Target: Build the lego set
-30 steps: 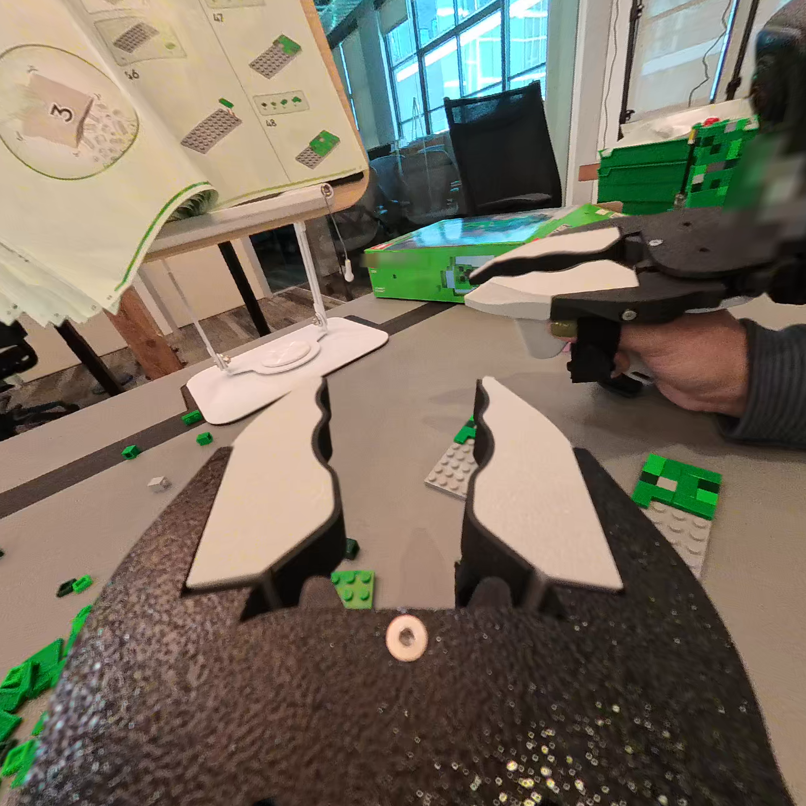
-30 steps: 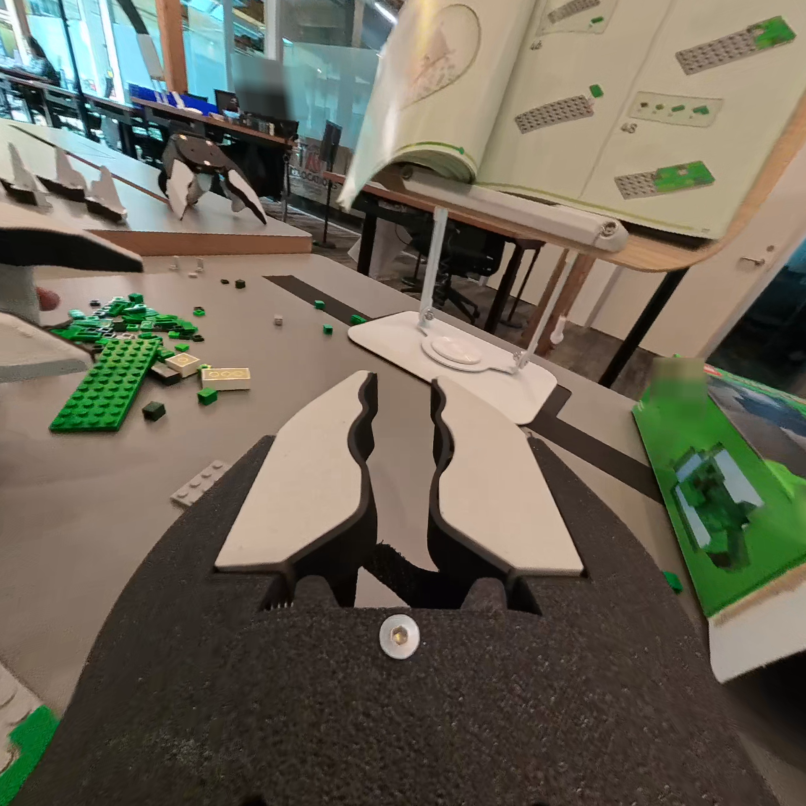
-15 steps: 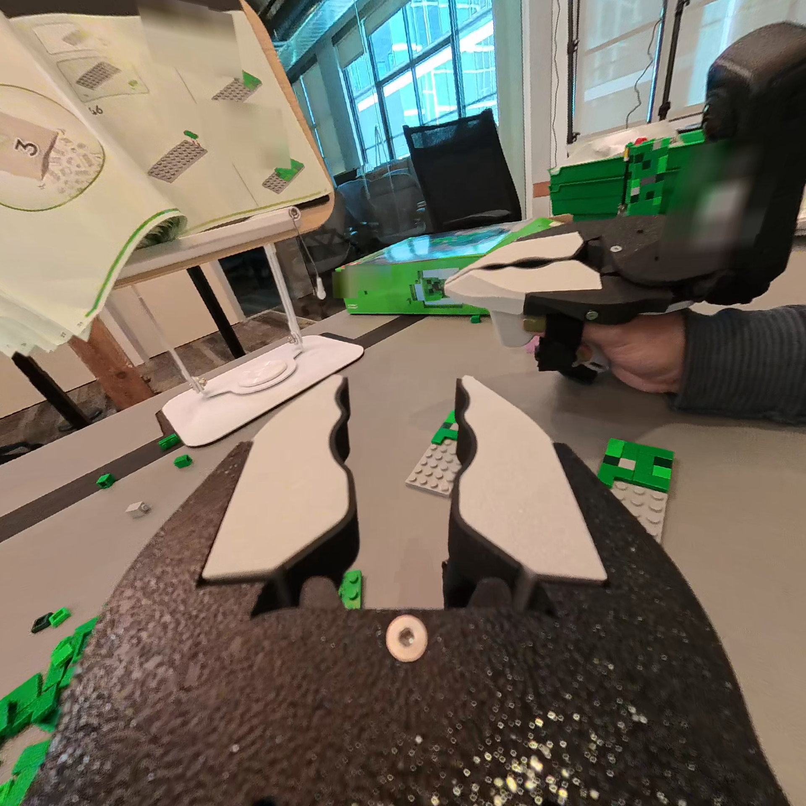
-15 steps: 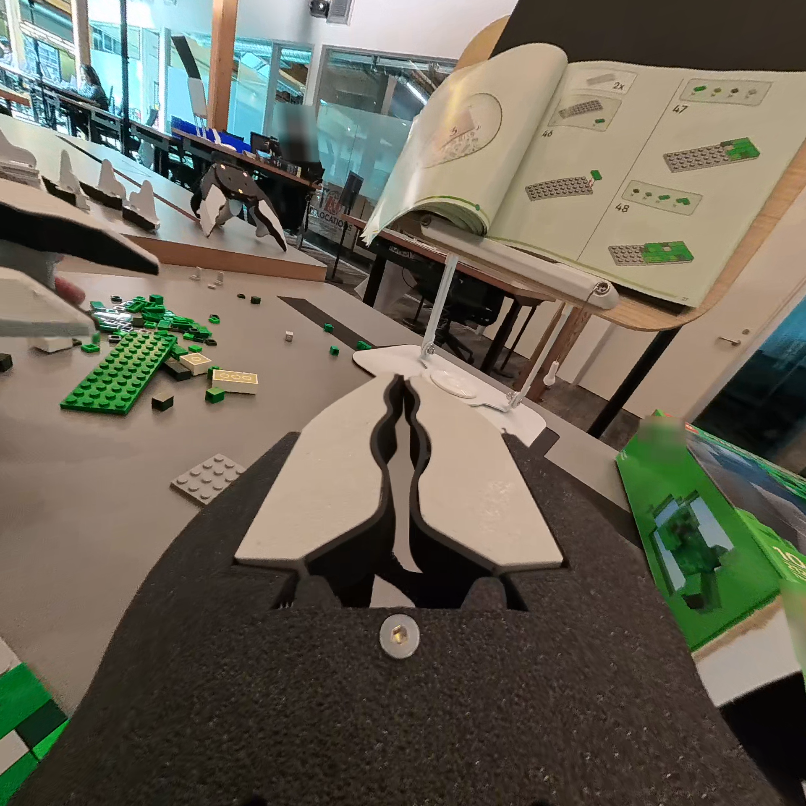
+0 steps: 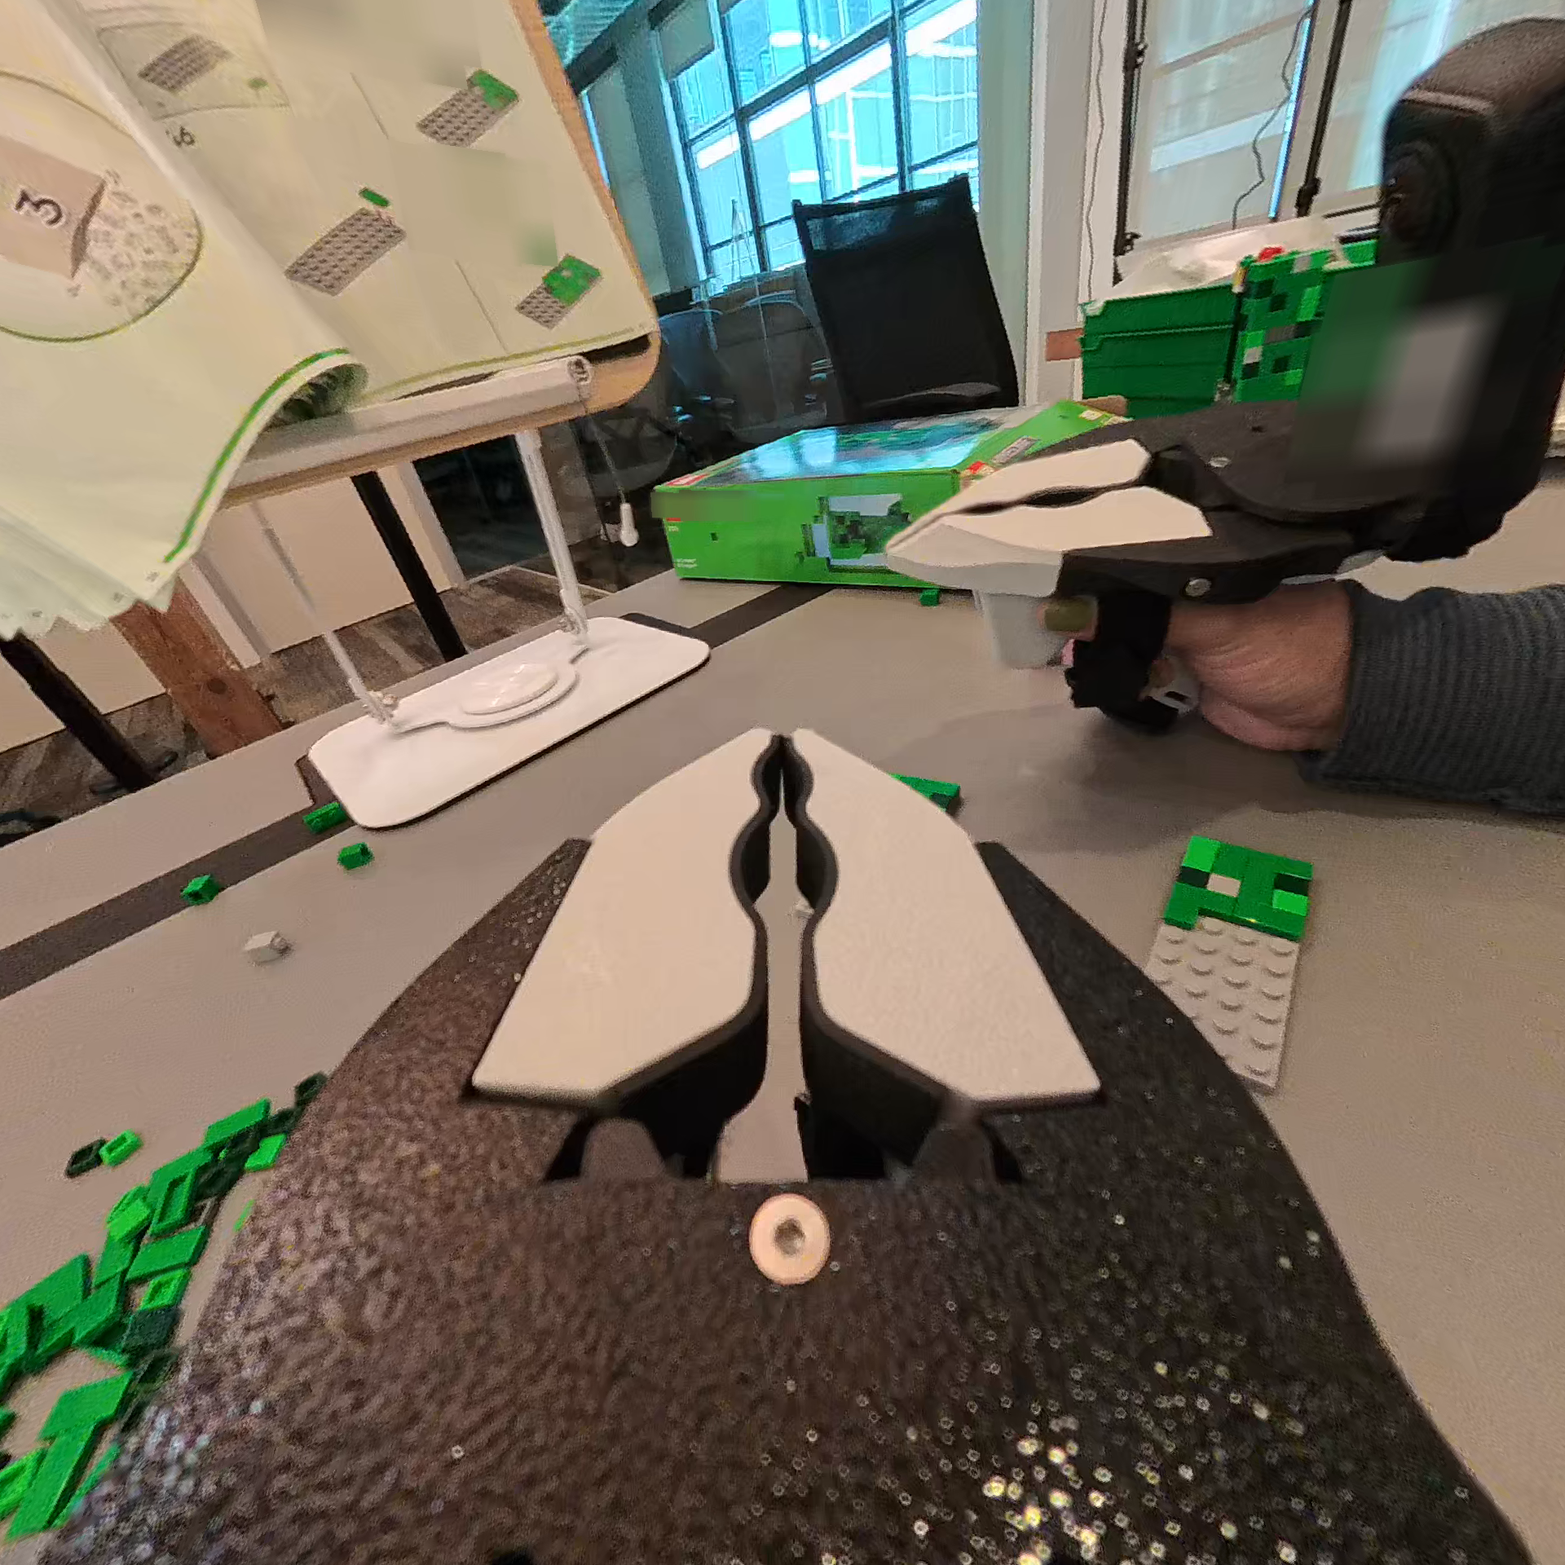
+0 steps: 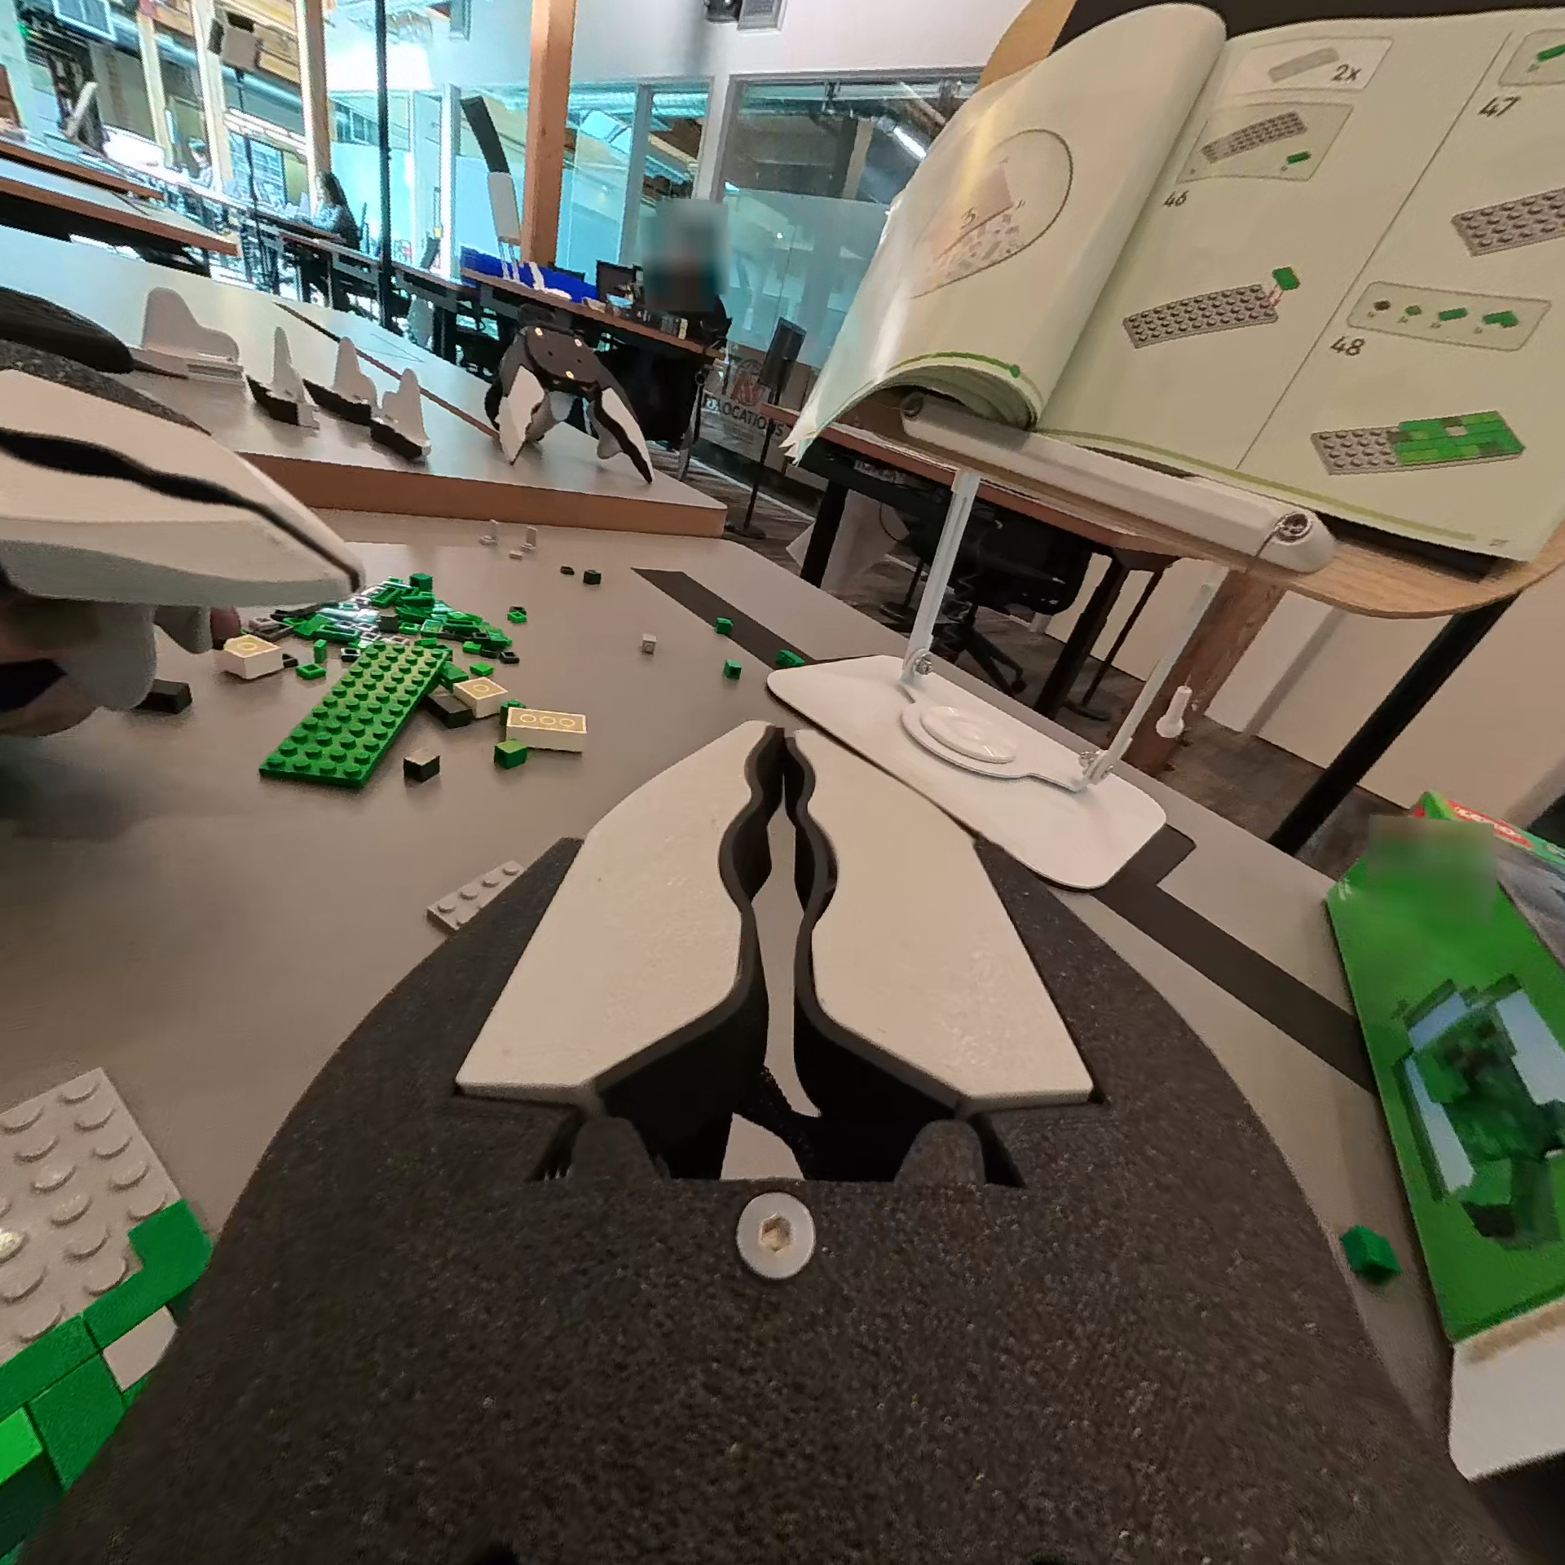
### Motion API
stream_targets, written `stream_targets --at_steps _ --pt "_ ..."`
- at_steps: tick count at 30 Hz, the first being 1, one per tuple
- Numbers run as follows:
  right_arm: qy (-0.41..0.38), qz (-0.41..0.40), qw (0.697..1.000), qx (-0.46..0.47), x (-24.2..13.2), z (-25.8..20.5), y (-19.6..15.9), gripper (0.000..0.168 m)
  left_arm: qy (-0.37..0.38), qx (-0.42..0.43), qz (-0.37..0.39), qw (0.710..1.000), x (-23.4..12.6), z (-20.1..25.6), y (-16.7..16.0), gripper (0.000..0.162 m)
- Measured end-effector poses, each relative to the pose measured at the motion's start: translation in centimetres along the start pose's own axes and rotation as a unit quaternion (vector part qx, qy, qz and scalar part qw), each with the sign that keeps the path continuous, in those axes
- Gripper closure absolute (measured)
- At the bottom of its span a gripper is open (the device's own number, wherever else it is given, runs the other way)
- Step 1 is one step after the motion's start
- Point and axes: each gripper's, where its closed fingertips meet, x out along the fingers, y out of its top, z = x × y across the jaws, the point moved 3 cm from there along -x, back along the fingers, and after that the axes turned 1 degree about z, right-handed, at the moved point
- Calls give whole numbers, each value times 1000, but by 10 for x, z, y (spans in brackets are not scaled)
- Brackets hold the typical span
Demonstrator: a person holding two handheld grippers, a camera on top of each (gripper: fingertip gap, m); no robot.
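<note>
Grey tabletop (image 6: 212, 915) carries loose green bricks (image 6: 406, 610) near far left edge, long green plate (image 6: 360, 716) beside them. Grey plate with green tiles (image 5: 1232, 940) lies under right gripper (image 6: 781, 749). Left gripper (image 5: 781, 745) fingers clenched, empty; right gripper fingers clenched, empty. Instruction booklet (image 6: 1270, 254) open on white stand (image 6: 974, 762).

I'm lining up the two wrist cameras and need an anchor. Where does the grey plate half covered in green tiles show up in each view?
Left wrist view: the grey plate lies flat on the table, right of the left gripper, green end away from the camera.
Right wrist view: the same plate sits in the bottom left corner, green end nearest, partly cut off.
Shared landmark: the white book stand base.
</note>
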Motion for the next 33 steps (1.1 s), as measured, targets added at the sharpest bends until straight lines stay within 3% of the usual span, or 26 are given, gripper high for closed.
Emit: stream_targets --at_steps 8,14,17,24,33 --pt "21 -13 999 -25 4 -10 -2 168 130 23 18 991 -38 -62 12 162" --pt "31 -28 998 -54 6 -16 -4 168 283 40 -9 958 -101 -147 -6 162" --pt "36 -38 996 -76 8 -21 -6 168 313 25 -14 949 -124 -173 -15 160" --pt "15 -52 993 -104 11 -22 -9 168 313 -12 -5 950 -134 -192 -24 158" --pt "22 -59 994 -94 11 -22 -10 168 283 17 -33 959 -120 -185 -30 162"
